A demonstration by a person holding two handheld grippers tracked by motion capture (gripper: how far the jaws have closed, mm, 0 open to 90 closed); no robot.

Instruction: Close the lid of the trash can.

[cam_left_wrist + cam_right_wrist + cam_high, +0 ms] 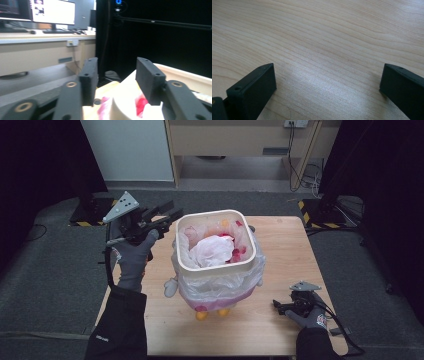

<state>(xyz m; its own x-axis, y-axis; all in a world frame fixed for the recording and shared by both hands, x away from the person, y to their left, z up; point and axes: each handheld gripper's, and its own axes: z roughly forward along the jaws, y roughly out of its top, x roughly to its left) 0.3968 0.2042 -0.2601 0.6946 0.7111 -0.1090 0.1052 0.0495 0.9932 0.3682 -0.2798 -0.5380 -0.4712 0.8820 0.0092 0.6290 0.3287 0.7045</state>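
The wooden desk [280, 320] is seen across the middle of the frame. At its centre a cream bin [216, 265] is stood, lined with a clear plastic bag [220, 287] whose edge is folded down over the outside, presumably to keep the liner from slipping in. Crumpled white paper [212, 251] and red scraps are held inside. At upper left, the left tongs [167, 216] are raised beside the bin's rim, jaws parted and empty. At lower right, the right tongs [278, 307] are rested low over bare desk, jaws spread wide, nothing gripped.
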